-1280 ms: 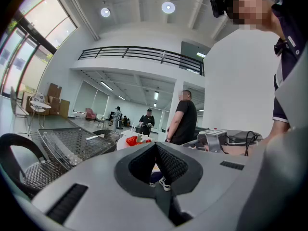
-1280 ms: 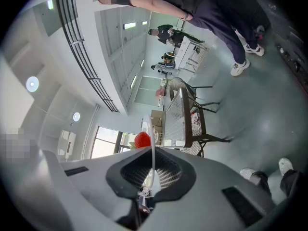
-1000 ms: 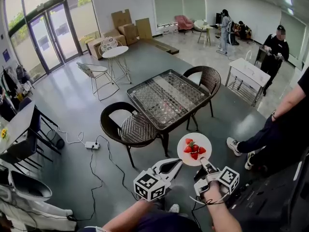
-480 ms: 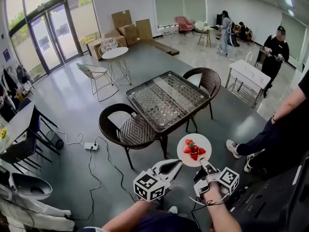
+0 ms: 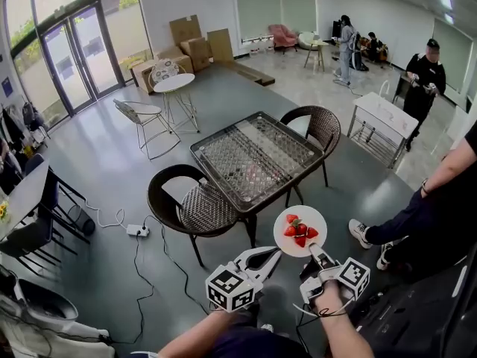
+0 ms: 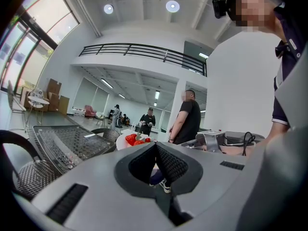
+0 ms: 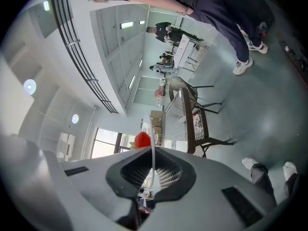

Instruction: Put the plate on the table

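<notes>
Closest to you, the right tool (image 5: 315,253) is clamped on the near rim of the plate (image 5: 310,216). Its own view shows the thin white edge pinched upright between the pads, so this hand alone carries the load. The left tool (image 5: 273,252) sits just beside the plate's near-left edge with its jaws together and nothing between them; whether its tip touches the rim I cannot tell. The plate is small, round and white, held out roughly level in the air over the floor, with a cluster of red strawberries (image 5: 298,232) in the middle. They are loose, so any tilt would likely roll them. Beyond it, ahead and to your left, stands the worktop (image 5: 257,155), a dark-framed square with a mesh-patterned top, set cornerwise to you. Its near corner is the closest landing spot, well apart from the plate. A wicker chair (image 5: 195,203) stands at its near-left side, so the clearer line of approach looks to be on the right.
</notes>
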`<state>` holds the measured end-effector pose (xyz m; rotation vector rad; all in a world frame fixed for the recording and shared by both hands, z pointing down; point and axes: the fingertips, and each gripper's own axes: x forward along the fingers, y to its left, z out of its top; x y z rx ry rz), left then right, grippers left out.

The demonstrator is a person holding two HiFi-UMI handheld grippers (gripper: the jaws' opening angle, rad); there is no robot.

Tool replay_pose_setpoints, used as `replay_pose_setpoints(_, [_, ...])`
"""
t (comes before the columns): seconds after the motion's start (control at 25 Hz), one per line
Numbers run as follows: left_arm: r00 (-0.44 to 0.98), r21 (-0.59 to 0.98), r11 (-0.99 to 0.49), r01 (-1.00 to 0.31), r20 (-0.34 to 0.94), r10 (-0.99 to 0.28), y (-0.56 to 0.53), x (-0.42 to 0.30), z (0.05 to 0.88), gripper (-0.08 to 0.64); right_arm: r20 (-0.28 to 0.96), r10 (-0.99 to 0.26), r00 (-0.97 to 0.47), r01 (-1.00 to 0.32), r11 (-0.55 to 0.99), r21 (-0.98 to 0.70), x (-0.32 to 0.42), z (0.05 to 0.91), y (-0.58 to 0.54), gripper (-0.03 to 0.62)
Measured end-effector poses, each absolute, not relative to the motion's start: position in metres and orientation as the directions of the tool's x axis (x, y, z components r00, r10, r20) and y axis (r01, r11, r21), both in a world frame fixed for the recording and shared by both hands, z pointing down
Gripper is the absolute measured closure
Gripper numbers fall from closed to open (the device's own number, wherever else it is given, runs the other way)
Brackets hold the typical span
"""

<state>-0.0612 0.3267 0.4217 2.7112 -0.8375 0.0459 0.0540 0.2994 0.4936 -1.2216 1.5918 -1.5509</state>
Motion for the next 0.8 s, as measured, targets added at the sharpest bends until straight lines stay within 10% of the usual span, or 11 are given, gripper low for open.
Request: replay_pose_setpoints(0.8, [0.867,0.34,-0.798,-0.497,0.152,-0.475,0.144,-0.072,0.451,0.554,0.273,-0.907,-0.321,-0.245,-0.199,-0.949,0.054,0.53,0.136,0.578])
